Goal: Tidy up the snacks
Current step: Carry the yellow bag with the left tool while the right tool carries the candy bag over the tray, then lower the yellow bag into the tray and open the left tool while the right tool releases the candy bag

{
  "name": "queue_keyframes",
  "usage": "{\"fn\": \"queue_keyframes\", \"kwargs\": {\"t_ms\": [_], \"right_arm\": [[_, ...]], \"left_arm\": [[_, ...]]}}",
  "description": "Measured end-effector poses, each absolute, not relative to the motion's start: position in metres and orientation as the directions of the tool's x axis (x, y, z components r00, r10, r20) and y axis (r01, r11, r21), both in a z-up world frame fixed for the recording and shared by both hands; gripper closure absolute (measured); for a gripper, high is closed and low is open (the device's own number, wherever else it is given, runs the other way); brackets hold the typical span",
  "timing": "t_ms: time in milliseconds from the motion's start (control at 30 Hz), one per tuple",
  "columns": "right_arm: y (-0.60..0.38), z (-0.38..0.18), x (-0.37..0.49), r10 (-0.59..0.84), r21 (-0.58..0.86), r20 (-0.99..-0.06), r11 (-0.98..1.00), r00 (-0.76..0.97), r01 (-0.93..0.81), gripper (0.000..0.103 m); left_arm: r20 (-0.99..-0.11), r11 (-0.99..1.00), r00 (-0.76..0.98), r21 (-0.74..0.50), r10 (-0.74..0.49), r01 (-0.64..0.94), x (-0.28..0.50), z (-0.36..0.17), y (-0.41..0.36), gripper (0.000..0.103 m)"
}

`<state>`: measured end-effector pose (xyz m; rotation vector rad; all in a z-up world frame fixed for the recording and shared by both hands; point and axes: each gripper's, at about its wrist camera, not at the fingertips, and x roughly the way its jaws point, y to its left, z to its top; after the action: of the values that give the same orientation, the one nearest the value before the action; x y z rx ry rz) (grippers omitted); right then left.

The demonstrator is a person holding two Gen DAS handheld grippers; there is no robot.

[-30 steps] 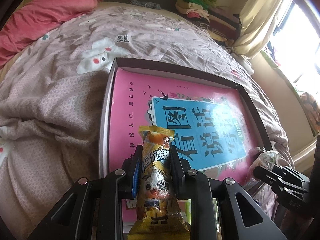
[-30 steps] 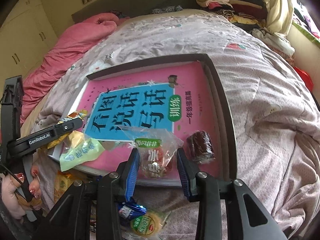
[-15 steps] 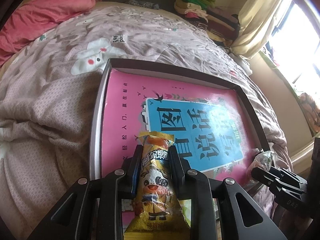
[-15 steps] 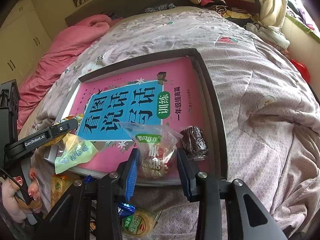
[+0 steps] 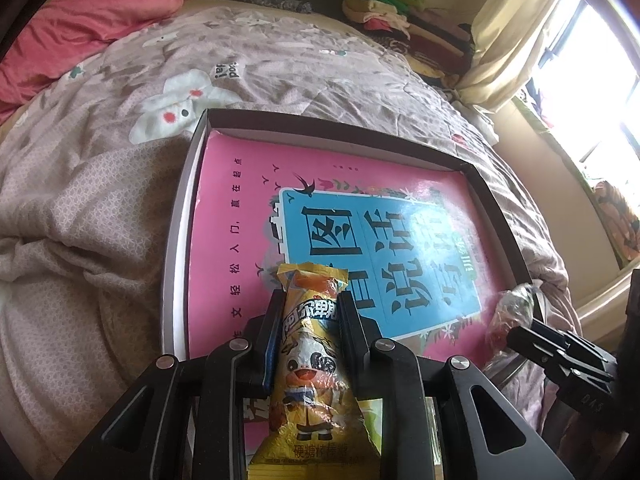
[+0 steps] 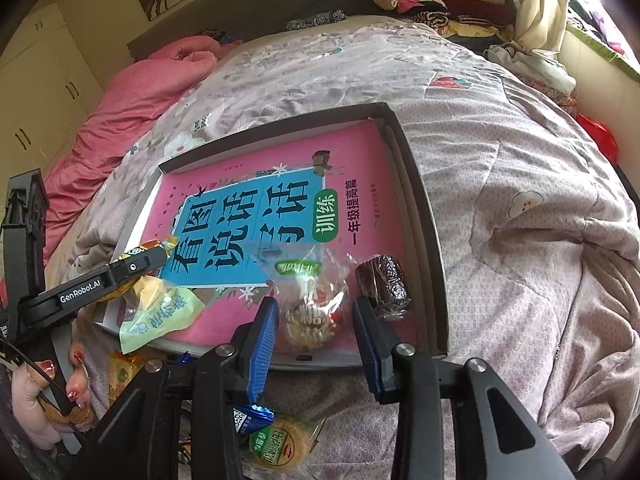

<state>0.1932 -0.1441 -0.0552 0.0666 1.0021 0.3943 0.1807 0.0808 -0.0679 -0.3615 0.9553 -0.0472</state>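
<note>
My left gripper (image 5: 310, 300) is shut on a yellow candy packet (image 5: 312, 360) with a cartoon figure. It holds the packet above the near end of a dark shallow tray (image 5: 176, 240) lined with a pink and blue book (image 5: 240, 220). My right gripper (image 6: 312, 304) is shut on a clear packet (image 6: 310, 308) with a green label, low over the tray's near edge. A brown wrapped snack (image 6: 384, 284) lies in the tray just right of it. A pale green packet (image 6: 160, 316) rests on the tray's near left corner, under the left gripper (image 6: 148, 256).
The tray sits on a rumpled grey quilt (image 6: 520, 220) covering a bed. Loose snacks lie on the quilt below my right gripper: a round cake (image 6: 276, 446) and a blue wrapper (image 6: 250, 412). A person's hand (image 6: 48, 384) grips the left tool. A pink duvet (image 5: 80, 20) is piled far left.
</note>
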Motion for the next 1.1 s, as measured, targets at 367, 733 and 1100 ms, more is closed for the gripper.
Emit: {"fn": "queue_keyframes", "kwargs": {"t_ms": [367, 733, 1100], "right_arm": [[-0.146, -0.050, 0.192, 0.349, 0.228, -0.801, 0.929, 0.486, -0.292, 0.062], [-0.147, -0.046, 0.191, 0.356, 0.232, -0.789, 0.927, 0.500, -0.293, 0.062], [-0.151, -0.040, 0.188, 0.365, 0.239, -0.772, 0.925, 0.521, -0.294, 0.057]], "left_arm": [[-0.788, 0.942, 0.586, -0.315, -0.190, -0.118, 0.180, -0.063, 0.084, 0.061], [-0.778, 0.933, 0.599, -0.333, -0.187, -0.140, 0.174, -0.051, 0.100, 0.053], [-0.774, 0.929, 0.604, -0.341, -0.190, -0.146, 0.163, -0.037, 0.108, 0.041]]}}
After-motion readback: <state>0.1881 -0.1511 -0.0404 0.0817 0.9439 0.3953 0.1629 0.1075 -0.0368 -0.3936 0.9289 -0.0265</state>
